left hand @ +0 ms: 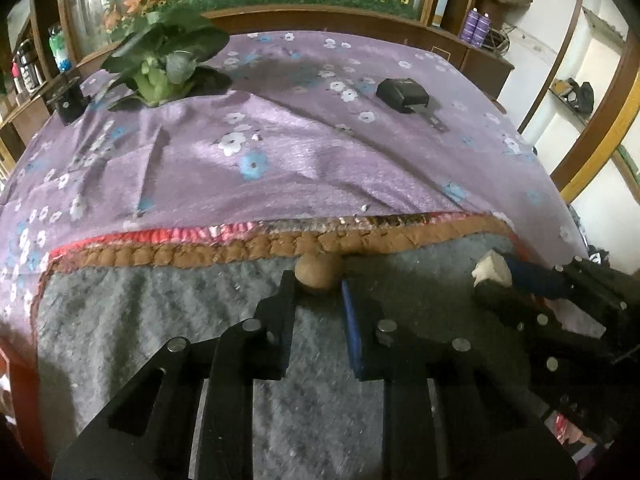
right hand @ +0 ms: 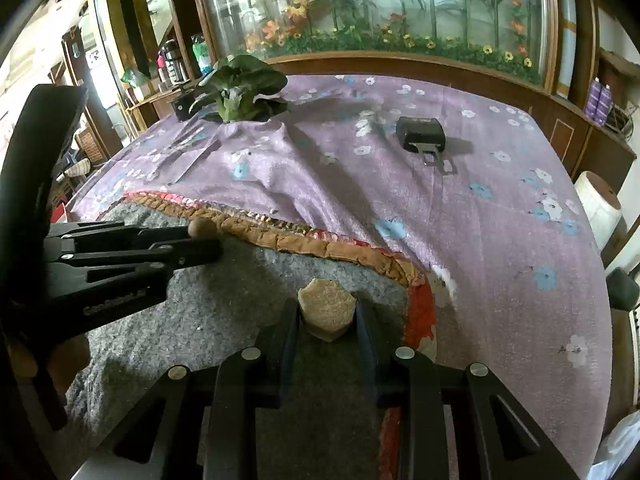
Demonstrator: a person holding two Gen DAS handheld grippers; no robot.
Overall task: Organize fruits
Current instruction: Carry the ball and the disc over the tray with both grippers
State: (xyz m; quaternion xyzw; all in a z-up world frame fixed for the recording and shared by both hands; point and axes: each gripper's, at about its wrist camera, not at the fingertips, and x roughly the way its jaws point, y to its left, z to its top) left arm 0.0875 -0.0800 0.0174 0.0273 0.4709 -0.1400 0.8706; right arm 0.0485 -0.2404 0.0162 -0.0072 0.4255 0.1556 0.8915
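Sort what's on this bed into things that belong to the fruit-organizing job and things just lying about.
Job:
- small brown round fruit, gripped by the left gripper
- pale hexagonal piece, clamped in the right gripper

Lying about:
- leafy green vegetable
- black seat-belt buckle
- small black device beside the greens
- purple floral sheet

One brown ball (left hand: 319, 274), one pale chunk (right hand: 327, 307), one green plant (left hand: 168, 60), one black buckle (left hand: 404, 94), two purple cans (left hand: 479, 28), two grippers (left hand: 318, 300).
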